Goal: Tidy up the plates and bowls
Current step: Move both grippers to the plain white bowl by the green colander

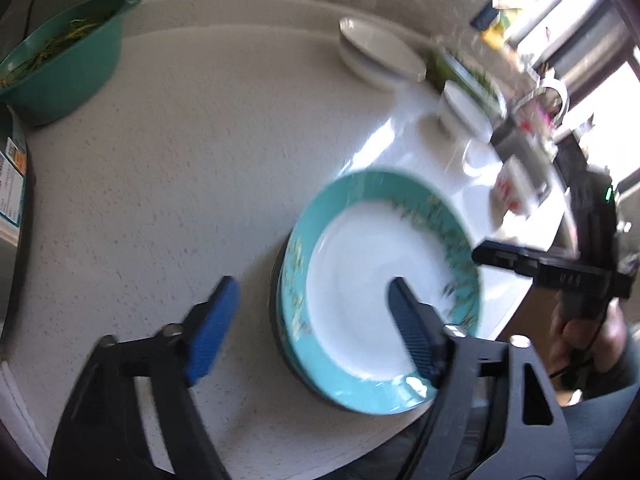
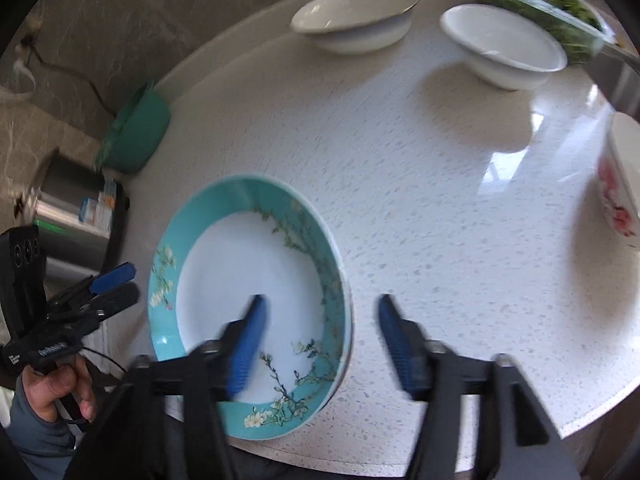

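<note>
The teal-rimmed plate lies flat near the front edge of the white worktop; in the left wrist view a darker rim shows under its left side, so it seems to sit on top of at least one other plate, though how many I cannot tell. Both tools are released: the left tool has its blue pads spread wide, one over the bare worktop and one over the plate's white centre; the right tool stands open astride the plate's right rim, gripping nothing. I judge the plate part of the job well along, perhaps done. The bowls are left: a wide white bowl and a second white bowl stand apart at the back, and a flowered bowl sits alone at the right edge; none is nested. A green basin holding greens stands at the far left.
</note>
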The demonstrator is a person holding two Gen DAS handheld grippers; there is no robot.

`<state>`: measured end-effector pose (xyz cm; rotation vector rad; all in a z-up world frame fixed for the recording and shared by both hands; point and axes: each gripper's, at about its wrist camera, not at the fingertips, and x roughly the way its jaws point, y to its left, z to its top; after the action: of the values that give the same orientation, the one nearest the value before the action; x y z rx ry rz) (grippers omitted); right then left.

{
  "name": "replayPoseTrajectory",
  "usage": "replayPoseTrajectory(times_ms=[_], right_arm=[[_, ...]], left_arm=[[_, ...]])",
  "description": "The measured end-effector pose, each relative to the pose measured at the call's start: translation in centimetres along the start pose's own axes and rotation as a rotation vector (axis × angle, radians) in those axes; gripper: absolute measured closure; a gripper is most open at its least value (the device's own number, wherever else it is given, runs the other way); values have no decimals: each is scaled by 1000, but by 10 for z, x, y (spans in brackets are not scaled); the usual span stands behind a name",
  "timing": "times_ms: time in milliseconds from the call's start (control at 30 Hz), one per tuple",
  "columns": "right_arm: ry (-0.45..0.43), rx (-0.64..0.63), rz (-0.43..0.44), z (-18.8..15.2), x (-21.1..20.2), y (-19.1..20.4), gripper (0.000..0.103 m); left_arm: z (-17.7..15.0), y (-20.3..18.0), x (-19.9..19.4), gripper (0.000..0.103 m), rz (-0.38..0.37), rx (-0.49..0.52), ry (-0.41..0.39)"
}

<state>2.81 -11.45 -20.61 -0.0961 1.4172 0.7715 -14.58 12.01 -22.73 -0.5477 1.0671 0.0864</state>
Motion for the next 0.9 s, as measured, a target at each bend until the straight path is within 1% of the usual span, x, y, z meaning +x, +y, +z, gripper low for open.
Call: replayPoseTrajectory(times_ms=[33, 67, 133, 200, 267, 333, 367, 400, 433, 467, 500, 533, 567, 600, 667, 733, 767, 833, 867, 900], right_arm=[[-34, 28, 24, 1, -12, -7, 20], [-51, 41, 43, 1, -18, -11, 18], [-89, 85, 102, 4, -37, -26, 18], [-124, 106, 131, 9, -53, -40, 18], [-154, 116, 167, 19, -69, -54, 18], [-179, 115, 213, 35, -84, -68, 18], [-187, 110, 224, 40, -89, -72, 18], [-199, 96, 239, 52, -96, -78, 18], [-218, 79, 266, 72, -106, -87, 18], [-229, 72, 282, 88, -112, -94, 18], [-235, 71, 287, 97, -117, -97, 18], [-240, 72, 302, 119, -122, -106, 18], [-240, 67, 320, 135, -124, -110, 18], [-252, 61, 341, 161, -126, -119, 18], [-259, 60, 329, 192, -124, -124, 18], [-207, 102, 345, 226, -107, -129, 20], [-194, 118, 335, 240, -100, -129, 20], [-164, 71, 305, 257, -85, -117, 20], [-149, 70, 275, 265, -72, -112, 20], [-135, 77, 253, 268, -66, -112, 20]], left_arm=[[5, -1, -6, 16, -21, -8, -20], [11, -3, -13, 14, -45, -14, -44], [23, -6, -23, 13, -121, -47, -78], [34, -7, -28, 8, -208, -106, -104], [49, -8, -31, 5, -268, -154, -141], [63, -9, -32, 5, -268, -163, -154], [76, -10, -31, 5, -262, -167, -156], [87, -11, -31, 5, -251, -168, -164], [95, -11, -33, 5, -242, -169, -176], [109, -12, -34, 5, -222, -166, -198], [120, -13, -34, 5, -210, -168, -214], [135, -13, -31, 5, -203, -164, -227], [150, -13, -25, 5, -190, -159, -216], [164, -12, -18, 5, -164, -159, -197], [189, -9, 0, 5, -122, -174, -166], [212, -4, 19, 5, -126, -197, -152], [224, -3, 29, 5, -120, -196, -132], [248, -1, 53, 5, -121, -162, -93], [255, 0, 60, 5, -118, -147, -85], [268, 1, 73, 5, -97, -125, -69]])
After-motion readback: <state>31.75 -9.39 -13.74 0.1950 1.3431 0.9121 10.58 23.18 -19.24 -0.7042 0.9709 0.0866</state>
